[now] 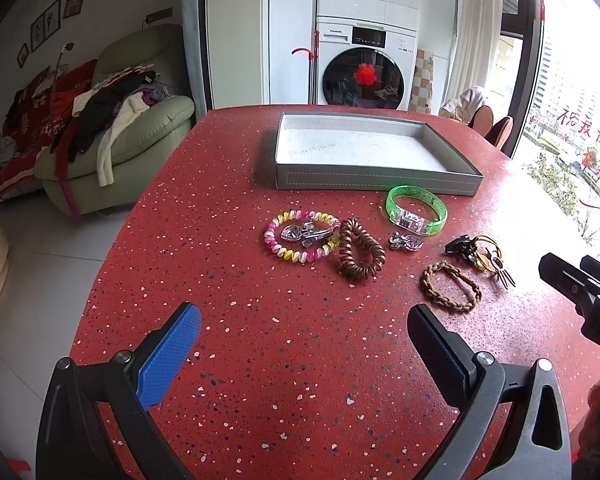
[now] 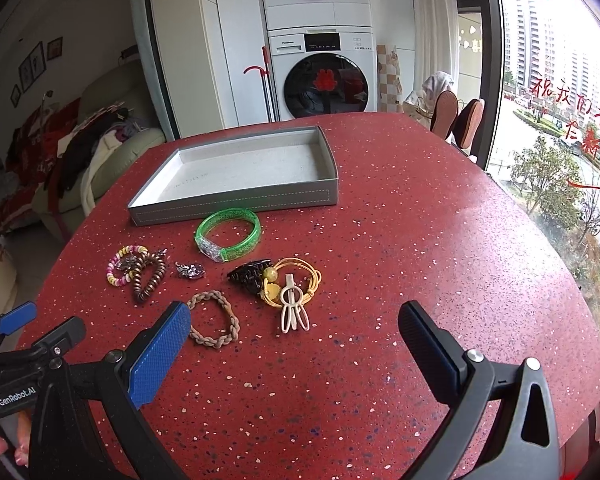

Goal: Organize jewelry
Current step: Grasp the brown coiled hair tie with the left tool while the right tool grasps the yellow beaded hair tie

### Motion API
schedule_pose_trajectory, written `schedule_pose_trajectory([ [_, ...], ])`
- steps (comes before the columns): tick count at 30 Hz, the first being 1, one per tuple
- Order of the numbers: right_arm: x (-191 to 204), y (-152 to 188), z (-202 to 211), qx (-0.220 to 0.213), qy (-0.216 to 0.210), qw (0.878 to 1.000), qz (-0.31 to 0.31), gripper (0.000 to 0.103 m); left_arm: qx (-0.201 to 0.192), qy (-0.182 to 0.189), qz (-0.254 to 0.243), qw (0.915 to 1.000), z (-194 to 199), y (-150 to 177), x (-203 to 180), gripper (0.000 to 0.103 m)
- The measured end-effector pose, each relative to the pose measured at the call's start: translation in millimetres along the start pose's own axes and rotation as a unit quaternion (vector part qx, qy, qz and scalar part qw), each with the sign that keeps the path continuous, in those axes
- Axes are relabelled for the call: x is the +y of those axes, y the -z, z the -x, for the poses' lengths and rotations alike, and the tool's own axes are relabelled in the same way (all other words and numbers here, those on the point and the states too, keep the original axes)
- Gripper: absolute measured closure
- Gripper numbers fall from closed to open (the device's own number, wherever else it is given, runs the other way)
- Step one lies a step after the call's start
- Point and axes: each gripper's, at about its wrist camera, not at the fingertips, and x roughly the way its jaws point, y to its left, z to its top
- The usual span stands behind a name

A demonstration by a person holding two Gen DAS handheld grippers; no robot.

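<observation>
Left wrist: grey tray (image 1: 374,184) unfilled.

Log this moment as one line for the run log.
left tongs open, empty | right tongs open, empty | tray empty | jewelry on table, untouched

The left tongs (image 1: 304,332) hang wide apart over the red speckled bench (image 1: 220,280), gripping nothing. A grey tray (image 1: 376,178) sits near the far edge. Between them lie a green bangle (image 1: 414,210), a pastel coil bracelet (image 1: 300,236), a brown coil tie (image 1: 358,254) and a braided band (image 1: 450,286).
</observation>
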Motion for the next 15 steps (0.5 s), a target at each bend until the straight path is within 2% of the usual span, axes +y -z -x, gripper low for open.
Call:
schedule_pose_trajectory([
  [6,-20.0,-5.2,-21.8,0.034,0.009,0.999,-0.019,0.0,0.032,0.012,0.023,0.9992,-22.2,-17.5,10.5,0.0],
  [15,-36.5,-25.0,-61.0,0.072,0.011,0.997,-0.008,0.001,0.073,0.029,0.052,0.9956,-51.9,-25.2,-9.2,0.001],
])
